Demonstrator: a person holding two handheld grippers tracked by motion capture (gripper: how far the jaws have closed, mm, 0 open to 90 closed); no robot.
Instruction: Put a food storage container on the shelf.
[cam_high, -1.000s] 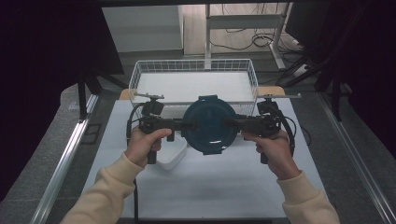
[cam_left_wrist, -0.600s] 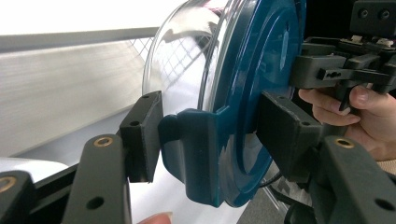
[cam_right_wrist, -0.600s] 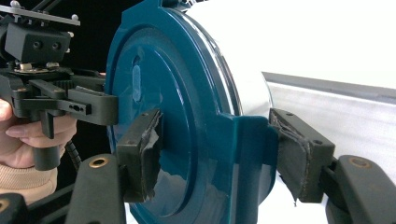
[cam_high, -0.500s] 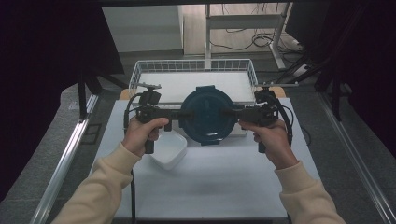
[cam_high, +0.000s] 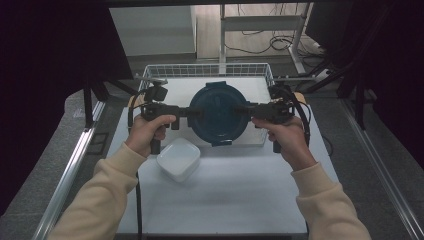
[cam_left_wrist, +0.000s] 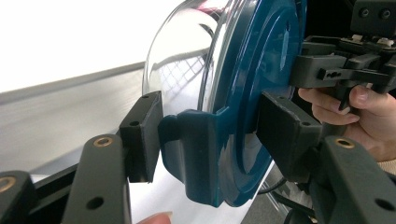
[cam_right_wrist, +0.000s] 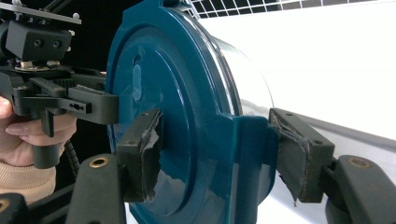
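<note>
A round clear glass container with a dark blue lid (cam_high: 218, 114) hangs in the air over the near edge of the wire basket (cam_high: 205, 67), lid facing up. My left gripper (cam_high: 192, 112) is shut on its left latch tab and my right gripper (cam_high: 245, 111) on its right one. In the left gripper view the pads (cam_left_wrist: 142, 135) clamp the blue tab (cam_left_wrist: 201, 149), with the glass bowl (cam_left_wrist: 182, 60) behind it. The right gripper view has the lid (cam_right_wrist: 173, 93) on edge, its tab pinched between the worn pads (cam_right_wrist: 140, 149).
A white square lidded box (cam_high: 179, 159) sits on the white table (cam_high: 225, 200) just below the left hand. The basket stands at the table's far edge. Metal rails run along both sides, and cables lie on the floor beyond.
Both hands have carried the container away from the person and upward, from above the white box to the basket's near edge. The white box now lies uncovered.
</note>
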